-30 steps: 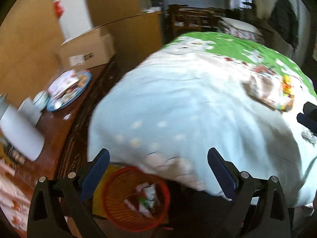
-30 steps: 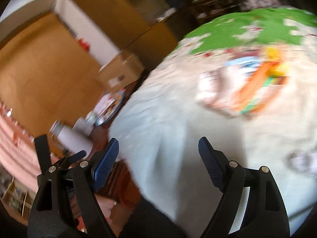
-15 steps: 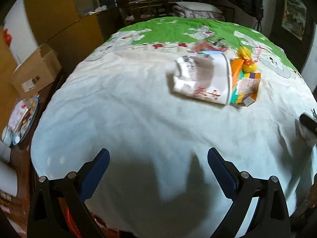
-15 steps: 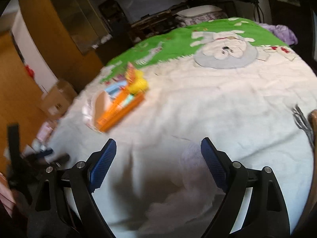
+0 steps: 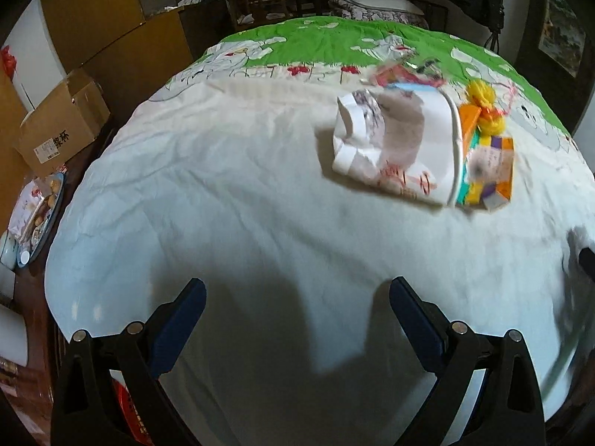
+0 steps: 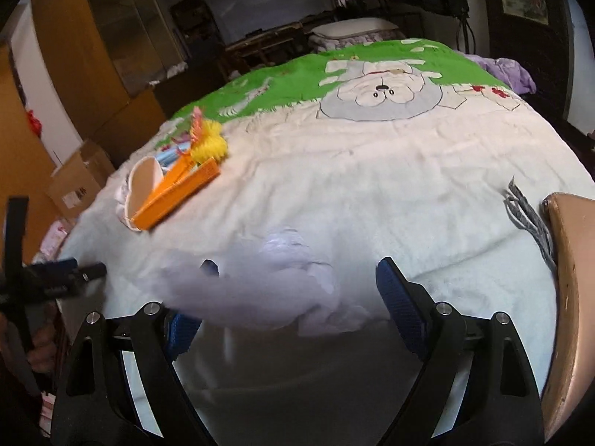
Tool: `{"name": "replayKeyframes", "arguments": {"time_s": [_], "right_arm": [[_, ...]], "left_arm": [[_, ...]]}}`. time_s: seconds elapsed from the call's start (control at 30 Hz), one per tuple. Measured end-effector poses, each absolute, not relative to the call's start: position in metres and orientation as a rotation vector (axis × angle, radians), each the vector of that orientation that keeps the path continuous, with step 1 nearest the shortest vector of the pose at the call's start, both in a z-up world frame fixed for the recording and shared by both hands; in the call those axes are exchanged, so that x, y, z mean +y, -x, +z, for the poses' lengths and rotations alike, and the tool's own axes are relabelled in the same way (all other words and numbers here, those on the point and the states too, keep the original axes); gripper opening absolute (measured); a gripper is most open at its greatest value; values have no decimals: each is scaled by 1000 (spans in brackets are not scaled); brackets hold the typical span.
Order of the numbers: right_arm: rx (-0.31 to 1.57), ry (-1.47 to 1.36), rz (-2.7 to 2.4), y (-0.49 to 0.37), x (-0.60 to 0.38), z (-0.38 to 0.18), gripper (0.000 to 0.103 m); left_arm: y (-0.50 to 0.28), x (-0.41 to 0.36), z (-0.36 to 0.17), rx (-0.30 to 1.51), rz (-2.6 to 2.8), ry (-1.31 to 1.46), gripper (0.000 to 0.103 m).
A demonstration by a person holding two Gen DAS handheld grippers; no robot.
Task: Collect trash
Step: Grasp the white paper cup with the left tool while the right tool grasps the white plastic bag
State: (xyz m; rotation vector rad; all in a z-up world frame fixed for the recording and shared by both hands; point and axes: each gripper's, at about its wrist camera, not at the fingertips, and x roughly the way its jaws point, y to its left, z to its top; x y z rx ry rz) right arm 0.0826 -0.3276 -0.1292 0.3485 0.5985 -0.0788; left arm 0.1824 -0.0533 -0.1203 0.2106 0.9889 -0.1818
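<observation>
Partly blurred, a crumpled white tissue (image 6: 286,290) lies on the bedspread (image 6: 372,193) between the closing jaws of the right gripper (image 6: 293,290), hiding its left pad. Beyond, a crushed paper cup (image 5: 394,148) rests against an orange carton (image 5: 491,167); the left gripper (image 5: 297,312) gapes empty.

orange box (image 6: 174,195) (yellow pompom (image 6: 209,145))

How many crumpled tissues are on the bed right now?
1. The crumpled tissue lies on the near part of the bed, between the fingers of the closing right gripper. Others may hide behind the litter pile.
</observation>
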Motion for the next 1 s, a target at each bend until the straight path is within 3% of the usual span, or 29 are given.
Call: {"name": "replayKeyframes", "arguments": {"time_s": [0.03, 0.13, 0.43, 0.67, 1.0], "right_arm": [[591, -338, -59, -86, -323, -126, 61], [582, -323, -38, -99, -315, -120, 51], [616, -434, 33, -133, -313, -124, 53], [627, -485, 49, -133, -320, -130, 53], [626, -503, 72, -134, -322, -131, 57]], "left_arm": [[-184, -53, -118, 982, -185, -204, 97], [-196, -56, -109, 956, -212, -167, 97], [-223, -91, -90, 898, -374, -147, 97], [-231, -120, -105, 885, -343, -253, 97], [-242, -44, -99, 895, -204, -207, 97]]}}
